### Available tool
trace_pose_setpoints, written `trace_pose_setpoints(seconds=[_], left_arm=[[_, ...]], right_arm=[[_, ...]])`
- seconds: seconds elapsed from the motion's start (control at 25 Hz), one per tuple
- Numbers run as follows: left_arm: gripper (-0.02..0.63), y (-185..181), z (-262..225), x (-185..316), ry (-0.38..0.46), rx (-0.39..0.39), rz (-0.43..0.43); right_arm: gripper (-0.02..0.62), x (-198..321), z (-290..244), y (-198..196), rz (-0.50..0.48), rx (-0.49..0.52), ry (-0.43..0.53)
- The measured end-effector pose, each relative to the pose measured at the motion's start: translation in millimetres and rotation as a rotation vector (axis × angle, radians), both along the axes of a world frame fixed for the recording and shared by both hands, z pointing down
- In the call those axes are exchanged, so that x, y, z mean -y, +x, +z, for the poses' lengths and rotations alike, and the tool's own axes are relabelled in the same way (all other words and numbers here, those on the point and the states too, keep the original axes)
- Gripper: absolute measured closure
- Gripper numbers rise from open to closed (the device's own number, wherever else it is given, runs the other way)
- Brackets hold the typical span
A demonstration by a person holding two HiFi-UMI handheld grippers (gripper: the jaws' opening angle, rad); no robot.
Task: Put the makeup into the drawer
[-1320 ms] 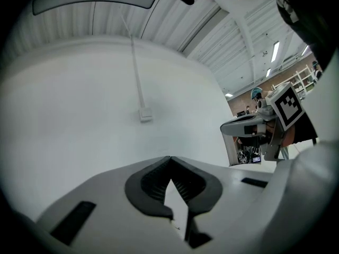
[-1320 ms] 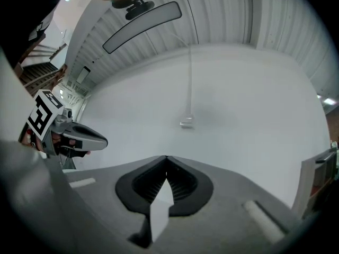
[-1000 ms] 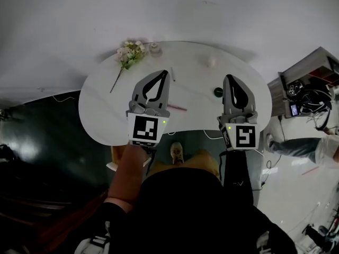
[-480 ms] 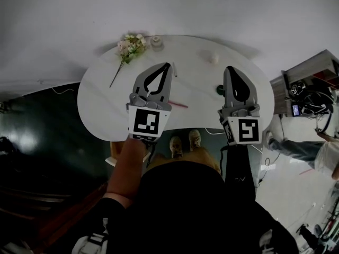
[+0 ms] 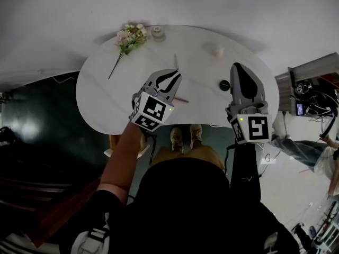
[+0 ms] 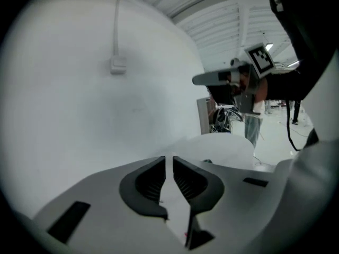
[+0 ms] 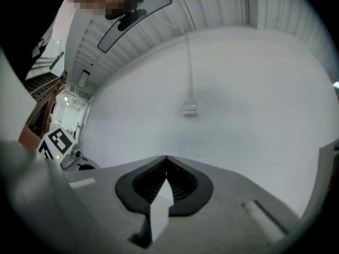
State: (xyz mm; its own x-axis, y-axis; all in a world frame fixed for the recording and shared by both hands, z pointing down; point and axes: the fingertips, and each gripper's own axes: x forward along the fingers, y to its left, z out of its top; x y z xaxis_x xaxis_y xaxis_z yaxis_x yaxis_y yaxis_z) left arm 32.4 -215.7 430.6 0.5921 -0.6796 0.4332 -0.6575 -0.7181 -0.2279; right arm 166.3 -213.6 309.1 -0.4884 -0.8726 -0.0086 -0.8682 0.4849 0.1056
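Head view gives me one slim pink makeup stick (image 5: 183, 100) lying on the white table (image 5: 100, 89), just right of the left gripper (image 5: 175, 75), which hides its left end. I also count one thin grey stick (image 5: 176, 61), one dark round pot (image 5: 224, 84), one small white piece (image 5: 217, 51) too tiny to identify, one flower sprig (image 5: 128, 38) and one jar (image 5: 157, 33). Both grippers are clenched on nothing, the left leaving a hairline slit and the right gripper (image 5: 238, 66) closed tip to tip.
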Motion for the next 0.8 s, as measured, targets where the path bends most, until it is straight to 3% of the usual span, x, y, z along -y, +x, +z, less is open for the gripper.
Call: trace_pose_setpoints(seconds=[0.08,0.36,0.56,0.8], left_arm=[[0.486,6,39,-9,-0.079,0.076,0.08],[0.486,15,139,-35,-0.297,0.294,0.3],[0.488,14,187,-44,-0.352,0.491,0.454],[0.488,1,227,-51,-0.443,0.68,0.57]], right_arm=[[0.592,2,1,4,-0.008,-0.004,-0.003],[0.592,10,14,13,-0.019,0.001,-0.039],[0.591,12,19,18,-0.027,-0.007,-0.051],[0.592,9,24,19,-0.027,-0.047,-0.063]])
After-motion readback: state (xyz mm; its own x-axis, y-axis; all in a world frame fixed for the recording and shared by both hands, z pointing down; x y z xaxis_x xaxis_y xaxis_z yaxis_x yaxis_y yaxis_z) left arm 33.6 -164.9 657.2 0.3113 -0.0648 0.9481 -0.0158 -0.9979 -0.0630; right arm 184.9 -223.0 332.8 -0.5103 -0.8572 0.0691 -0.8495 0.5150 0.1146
